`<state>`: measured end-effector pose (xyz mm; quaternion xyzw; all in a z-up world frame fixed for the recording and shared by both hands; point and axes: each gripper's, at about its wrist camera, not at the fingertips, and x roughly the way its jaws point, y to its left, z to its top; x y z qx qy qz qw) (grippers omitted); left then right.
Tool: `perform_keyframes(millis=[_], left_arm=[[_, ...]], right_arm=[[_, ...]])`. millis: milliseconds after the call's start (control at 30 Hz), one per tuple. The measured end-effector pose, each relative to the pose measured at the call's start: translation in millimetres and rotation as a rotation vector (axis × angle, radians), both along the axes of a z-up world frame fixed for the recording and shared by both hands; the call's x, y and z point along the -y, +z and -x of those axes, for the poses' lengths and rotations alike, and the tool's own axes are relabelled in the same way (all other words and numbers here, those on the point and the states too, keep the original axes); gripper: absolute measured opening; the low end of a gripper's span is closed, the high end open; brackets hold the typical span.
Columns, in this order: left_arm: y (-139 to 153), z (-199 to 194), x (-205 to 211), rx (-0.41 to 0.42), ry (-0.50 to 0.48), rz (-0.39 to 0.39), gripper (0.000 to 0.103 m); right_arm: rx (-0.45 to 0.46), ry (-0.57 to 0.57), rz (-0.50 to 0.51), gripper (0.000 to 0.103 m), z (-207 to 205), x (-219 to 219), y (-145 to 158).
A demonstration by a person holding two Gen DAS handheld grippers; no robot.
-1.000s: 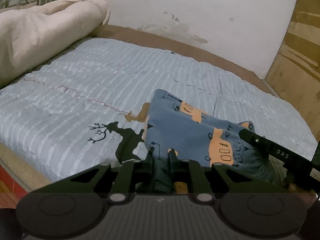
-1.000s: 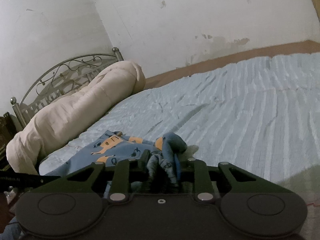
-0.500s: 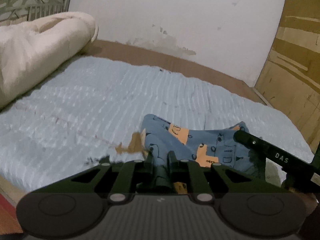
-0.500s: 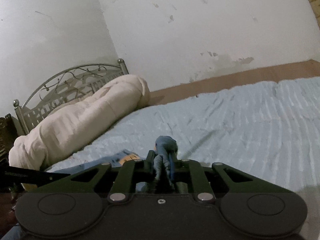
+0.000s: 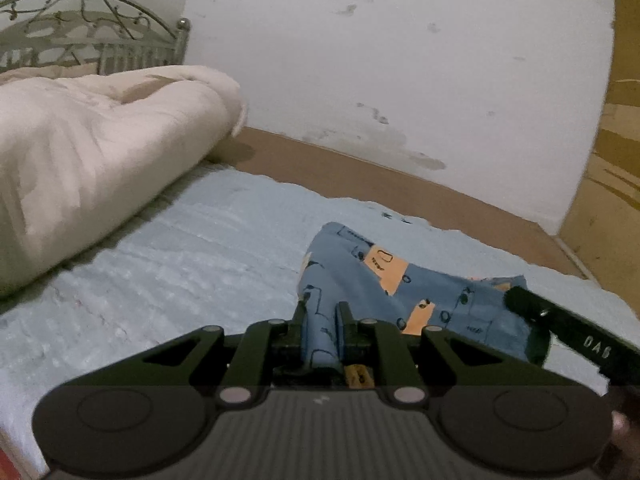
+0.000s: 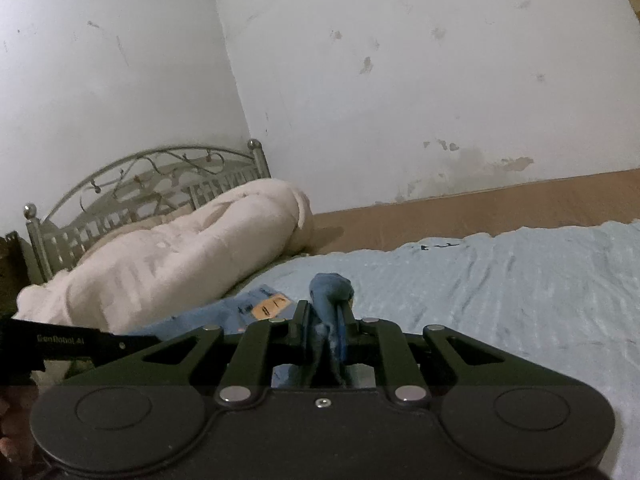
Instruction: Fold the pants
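Pointing slightly downward over the bed [image 5: 180, 264], the left gripper [image 5: 322, 312] is clamped on a fold of the one pair of pants [image 5: 360, 280], which trails onto the blue cover. Nearer level in its own view, the right gripper [image 6: 324, 312] pinches a bunched wad of the pants [image 6: 330, 288]; one rolled duvet [image 6: 180, 256] lies beyond.

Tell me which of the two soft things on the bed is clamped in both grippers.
The blue patterned pants, pinched by the left gripper and right gripper. The rolled cream comforter lies untouched by the headboard.
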<state>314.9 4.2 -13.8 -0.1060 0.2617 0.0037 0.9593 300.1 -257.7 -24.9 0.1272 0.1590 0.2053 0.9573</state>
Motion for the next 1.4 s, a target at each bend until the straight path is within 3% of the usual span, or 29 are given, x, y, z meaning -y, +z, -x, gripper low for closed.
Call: perform_keyframes(millis=[67, 100, 267, 400, 533, 667, 733, 867, 933, 1000, 1100, 1400], left_arm=[[-6, -11, -5, -0.01, 0.026, -0.01, 0.014], [-9, -17, -8, -0.021, 0.032, -0.005, 0.014], [-33, -36, -21, -0.092, 0.061, 0.002, 0.014], [-43, -36, -33, -0.117, 0.066, 0.013, 0.015], [-50, -28, -38, -0.143, 0.067, 0.013, 0.022], [-45, -19, -41, -0.143, 0.085, 0.04, 0.055], [-39, -13, -42, -0.129, 0.085, 0.049, 0.062], [-26, -1, -40, -0.105, 0.086, 0.048, 0.085], [-19, 6, -38, -0.083, 0.086, 0.038, 0.09], [-12, 14, -35, -0.066, 0.082, 0.027, 0.098], [-2, 25, -31, -0.037, 0.08, 0.005, 0.102], [18, 61, -22, 0.019, 0.069, -0.046, 0.102]], right_arm=[[-0.004, -0.005, 0.019, 0.009, -17, -10, 0], [-0.009, -0.007, 0.024, 0.0, -24, -14, -1], [-0.058, -0.005, 0.056, 0.0, -64, -29, -5], [-0.078, 0.013, 0.081, 0.0, -69, -37, -14], [-0.111, 0.002, 0.074, 0.014, -63, -34, -24], [-0.118, -0.025, 0.072, 0.018, -50, -31, -25], [-0.114, -0.035, 0.074, 0.029, -43, -29, -25], [-0.099, -0.056, 0.081, 0.046, -28, -29, -21], [-0.088, -0.068, 0.08, 0.061, -19, -29, -18], [-0.071, -0.076, 0.077, 0.069, -9, -30, -14], [-0.049, -0.081, 0.076, 0.078, 4, -31, -6], [0.031, -0.094, 0.058, 0.099, 48, -30, 18]])
